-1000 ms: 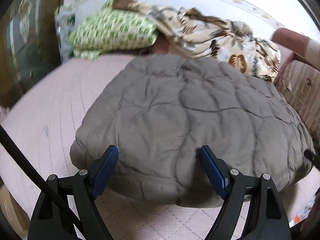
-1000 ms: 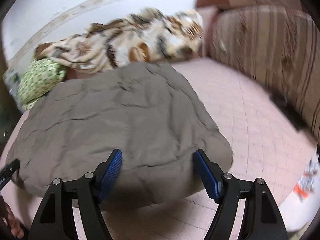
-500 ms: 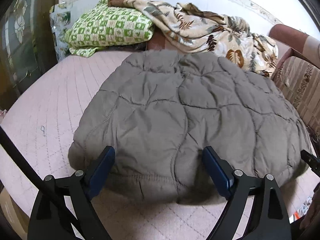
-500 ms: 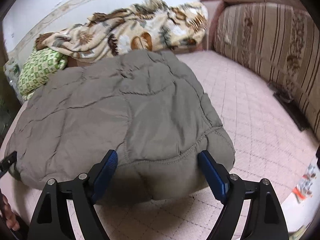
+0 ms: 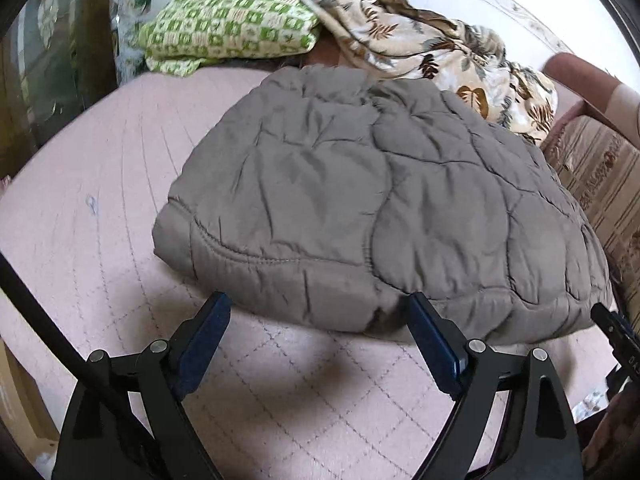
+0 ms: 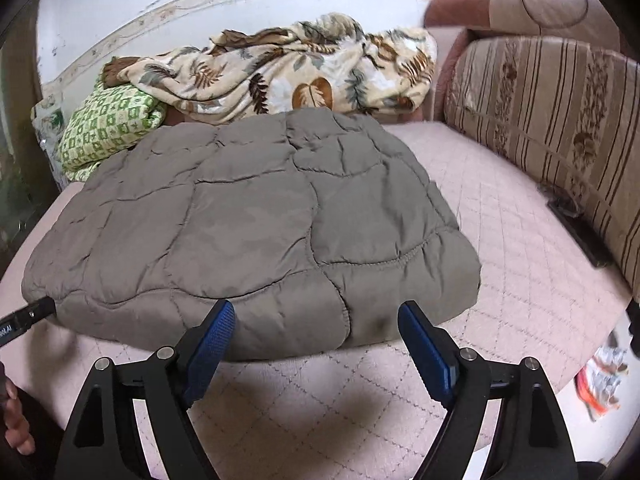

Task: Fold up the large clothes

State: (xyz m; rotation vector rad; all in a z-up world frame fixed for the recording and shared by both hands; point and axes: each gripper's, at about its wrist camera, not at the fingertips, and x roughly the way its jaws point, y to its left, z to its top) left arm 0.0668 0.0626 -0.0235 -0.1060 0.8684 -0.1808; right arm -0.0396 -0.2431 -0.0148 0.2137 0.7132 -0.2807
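Your left gripper (image 5: 318, 312) and right gripper (image 6: 316, 318) both stand spread, jaws just opened wider with nothing between them. Each has backed off the folded grey quilted jacket (image 5: 372, 208), whose near edge had lain between the blue pads. It fills mid-frame on the pink quilted mattress (image 5: 80, 208).
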